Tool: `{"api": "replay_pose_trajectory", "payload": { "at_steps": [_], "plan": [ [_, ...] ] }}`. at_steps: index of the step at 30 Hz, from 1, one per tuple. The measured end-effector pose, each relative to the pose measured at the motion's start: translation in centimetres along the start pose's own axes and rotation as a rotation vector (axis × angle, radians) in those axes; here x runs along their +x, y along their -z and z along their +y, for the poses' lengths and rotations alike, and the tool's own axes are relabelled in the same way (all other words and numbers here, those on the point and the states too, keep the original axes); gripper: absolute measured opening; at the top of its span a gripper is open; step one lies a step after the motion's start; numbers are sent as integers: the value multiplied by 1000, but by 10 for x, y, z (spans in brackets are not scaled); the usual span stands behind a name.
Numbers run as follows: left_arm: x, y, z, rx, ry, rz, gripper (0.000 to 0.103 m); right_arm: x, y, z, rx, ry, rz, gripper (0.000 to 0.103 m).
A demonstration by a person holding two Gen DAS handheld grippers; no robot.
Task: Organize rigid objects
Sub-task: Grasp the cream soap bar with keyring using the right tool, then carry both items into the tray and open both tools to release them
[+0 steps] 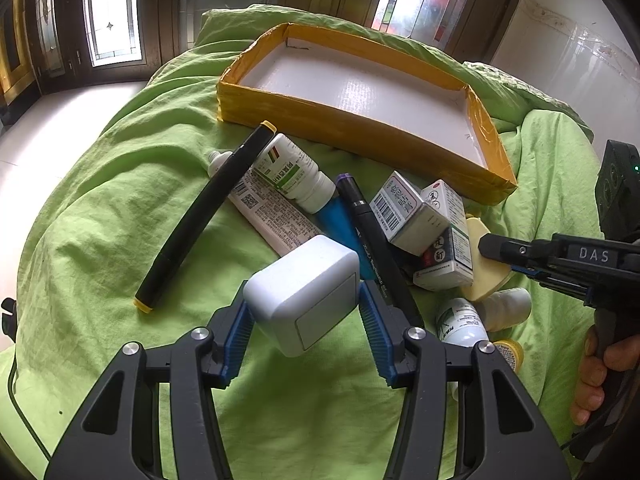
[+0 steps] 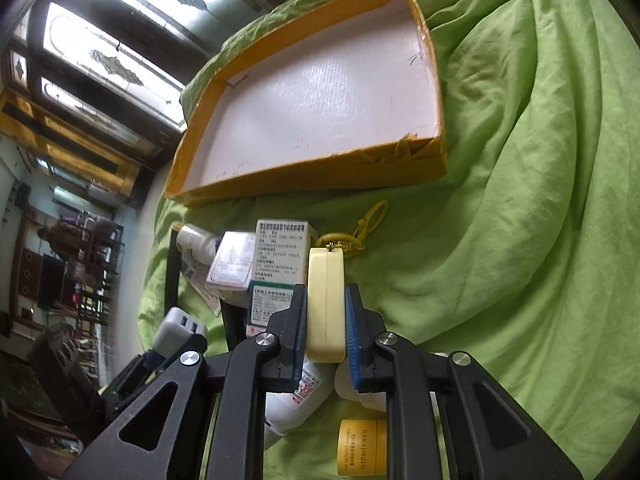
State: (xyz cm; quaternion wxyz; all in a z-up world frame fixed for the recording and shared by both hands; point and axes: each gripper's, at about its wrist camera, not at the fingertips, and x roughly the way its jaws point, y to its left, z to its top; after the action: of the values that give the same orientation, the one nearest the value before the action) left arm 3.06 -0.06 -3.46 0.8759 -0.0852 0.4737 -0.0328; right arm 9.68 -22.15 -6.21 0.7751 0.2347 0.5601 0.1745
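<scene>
One green cloth [image 1: 100, 216] covers the whole surface; on it sits one shallow tray [image 1: 320, 120] with yellow taped walls and a bare white floor, nothing inside it; in front of the tray lies the pile. Two black markers lie there, a long one with yellow ends [image 1: 200, 216] and a purple-capped one [image 1: 372, 236] partly under the boxes; three small medicine boxes [image 1: 404, 208] are stacked against each other; at least three white bottles show, one with a green label [image 1: 292, 172] resting across a flat white tube [image 1: 268, 212], the other two [image 1: 464, 324] half hidden beside the left gripper's finger; one small yellow jar [image 2: 362, 446] is cut off behind the right gripper's frame. The left gripper [image 1: 304, 316] is clamped on one white charger block [image 1: 308, 292], held above the cloth; the right gripper [image 2: 326, 328] is closed tight on one pale yellow flat case [image 2: 326, 304], whose yellow clip [image 2: 360, 232] trails onto the cloth near the tray's front wall. A hand [image 1: 604, 364] shows only at the frame edge.
</scene>
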Motion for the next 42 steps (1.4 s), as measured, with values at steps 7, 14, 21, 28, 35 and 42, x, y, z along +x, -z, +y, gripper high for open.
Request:
{"api": "replay_pose_trajectory", "payload": {
  "at_steps": [7, 14, 21, 28, 35, 42],
  "plan": [
    [0, 0, 1, 0, -1, -2, 50, 5, 2, -1, -9, 3, 9, 16],
    [1, 1, -1, 3, -4, 0, 50, -17, 3, 6, -37, 8, -65, 16],
    [0, 1, -2, 7, -6, -2, 50, -42, -1, 15, -51, -3, -151, 16],
    [-1, 0, -3, 11, -2, -3, 50, -62, -9, 22, -46, -40, -213, 16],
    [-1, -4, -7, 13, 2, 1, 50, -74, -22, 29, -41, -58, -258, 16],
    [-12, -25, -22, 40, 50, -35, 50, -77, -37, 26, -24, -63, -292, 16]
  ]
}}
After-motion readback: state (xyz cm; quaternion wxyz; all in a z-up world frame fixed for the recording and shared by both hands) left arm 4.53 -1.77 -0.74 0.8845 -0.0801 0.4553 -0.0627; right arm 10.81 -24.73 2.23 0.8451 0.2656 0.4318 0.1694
